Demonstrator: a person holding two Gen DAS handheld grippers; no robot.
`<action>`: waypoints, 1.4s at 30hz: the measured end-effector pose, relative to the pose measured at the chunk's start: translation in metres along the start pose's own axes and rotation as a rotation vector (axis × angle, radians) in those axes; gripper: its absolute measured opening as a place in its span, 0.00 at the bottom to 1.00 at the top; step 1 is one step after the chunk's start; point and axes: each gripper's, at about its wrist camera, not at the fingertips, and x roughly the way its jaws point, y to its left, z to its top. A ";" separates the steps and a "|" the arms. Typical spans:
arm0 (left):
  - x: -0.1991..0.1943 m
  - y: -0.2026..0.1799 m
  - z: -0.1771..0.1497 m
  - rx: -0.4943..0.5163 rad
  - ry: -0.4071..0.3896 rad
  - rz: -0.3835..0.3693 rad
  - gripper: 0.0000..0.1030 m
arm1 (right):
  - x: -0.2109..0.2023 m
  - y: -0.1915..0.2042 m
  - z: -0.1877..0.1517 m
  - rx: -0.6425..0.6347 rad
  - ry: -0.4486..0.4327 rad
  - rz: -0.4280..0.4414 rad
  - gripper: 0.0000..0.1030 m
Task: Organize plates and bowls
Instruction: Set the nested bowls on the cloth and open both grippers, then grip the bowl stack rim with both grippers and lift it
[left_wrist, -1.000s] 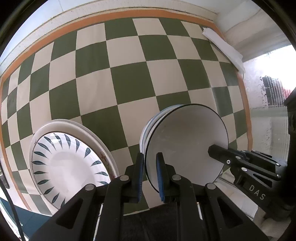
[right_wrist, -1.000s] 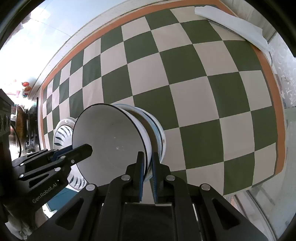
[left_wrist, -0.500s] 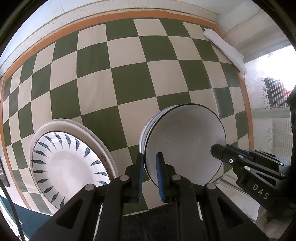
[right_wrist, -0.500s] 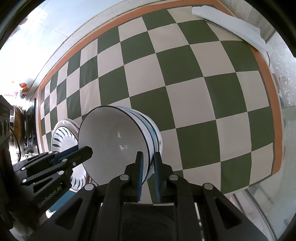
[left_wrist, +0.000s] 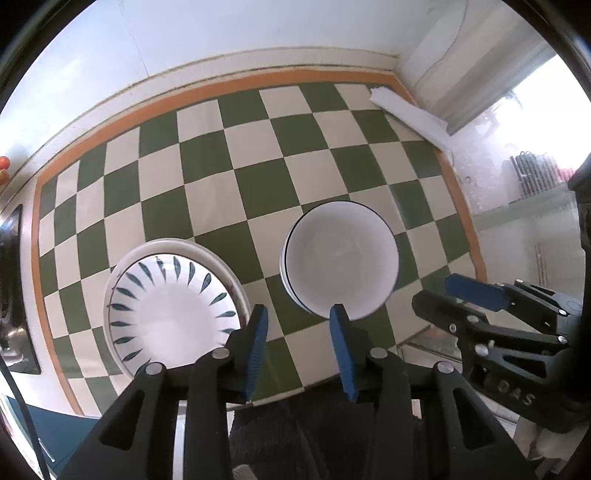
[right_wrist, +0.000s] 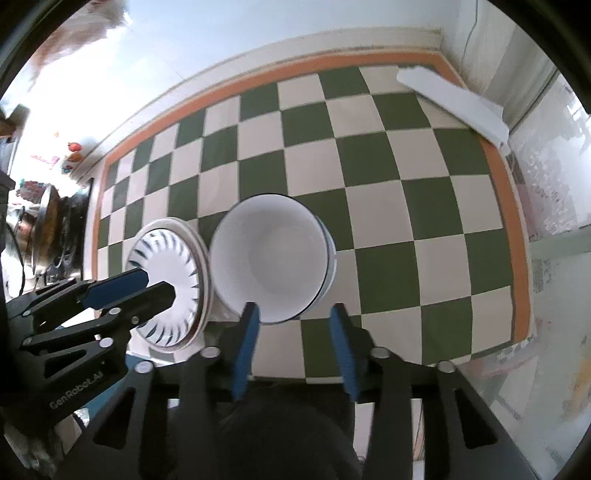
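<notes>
A stack of white bowls with dark rims (left_wrist: 341, 260) sits on the green and cream checkered cloth (left_wrist: 258, 177). To its left lies a stack of white plates, the top one with blue leaf marks (left_wrist: 168, 306). My left gripper (left_wrist: 297, 325) is open and empty, above the cloth between plates and bowls. My right gripper (right_wrist: 293, 325) is open and empty, just in front of the bowl stack (right_wrist: 271, 254). The plates show in the right wrist view (right_wrist: 168, 291), partly behind the left gripper's fingers (right_wrist: 122, 286).
A white folded cloth (left_wrist: 410, 114) lies at the far right corner of the checkered cloth, by the wall. The right gripper's fingers (left_wrist: 476, 295) show at right in the left wrist view. Pots and clutter (right_wrist: 48, 229) stand at the far left. An orange border (right_wrist: 513, 229) edges the cloth.
Both grippers let go of the bowl's rim, opened, and drew back and up. The white bowl now rests level on the bowl stack.
</notes>
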 end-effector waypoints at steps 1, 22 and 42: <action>-0.004 0.000 -0.002 0.001 -0.009 0.000 0.43 | -0.005 0.002 -0.003 -0.002 -0.007 0.002 0.56; -0.092 0.015 -0.037 -0.059 -0.169 -0.038 0.91 | -0.102 0.018 -0.043 -0.009 -0.168 -0.011 0.82; 0.045 0.055 0.030 -0.214 0.068 -0.189 0.91 | 0.030 -0.059 -0.003 0.263 -0.063 0.161 0.83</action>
